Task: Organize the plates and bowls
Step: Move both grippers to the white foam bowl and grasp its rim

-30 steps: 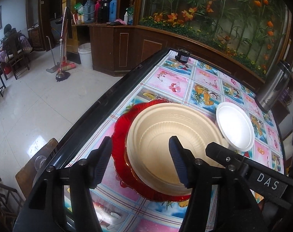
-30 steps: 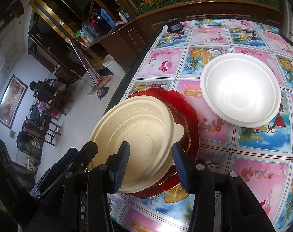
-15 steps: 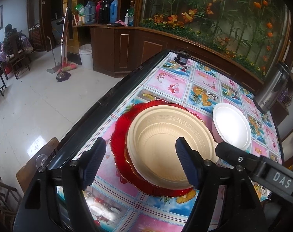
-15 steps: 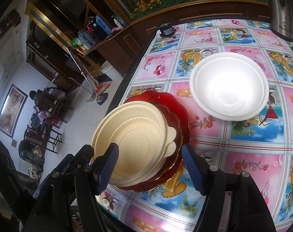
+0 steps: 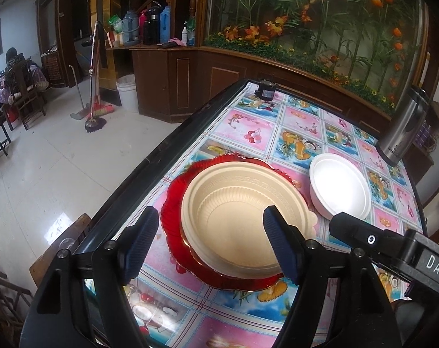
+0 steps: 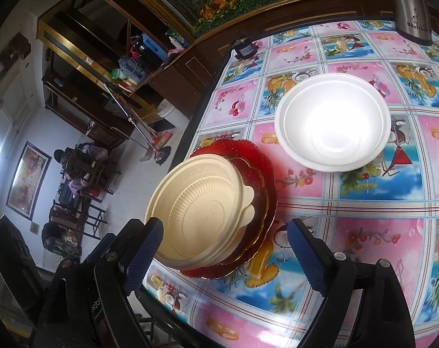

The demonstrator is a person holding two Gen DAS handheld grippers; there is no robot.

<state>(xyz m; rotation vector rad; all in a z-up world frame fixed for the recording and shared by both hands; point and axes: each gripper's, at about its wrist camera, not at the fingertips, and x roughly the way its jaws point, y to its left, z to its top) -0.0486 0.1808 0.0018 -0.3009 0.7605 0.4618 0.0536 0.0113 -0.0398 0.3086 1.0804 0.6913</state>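
Note:
A cream bowl point(image 5: 234, 211) sits in a red glass plate point(image 5: 173, 203) near the table's left edge. A white bowl point(image 5: 339, 185) stands to its right on the tablecloth. My left gripper point(image 5: 209, 226) hovers open above the cream bowl's near side, with no pad touching it. In the right wrist view the cream bowl point(image 6: 202, 211) and red plate point(image 6: 265, 174) lie left of centre, and the white bowl point(image 6: 332, 121) lies beyond. My right gripper point(image 6: 225, 232) hangs over the stack's near edge, its jaws opening, with nothing gripped between them.
The table point(image 5: 277, 133) carries a pink and blue patterned cloth and has a dark rim at its left. A steel flask point(image 5: 405, 127) stands at the far right and a small black object point(image 5: 265, 90) at the far end. The tiled floor drops away to the left.
Both grippers' jaws have spread wider and drawn back a little from the cream bowl. The bowl stays resting on the red plate.

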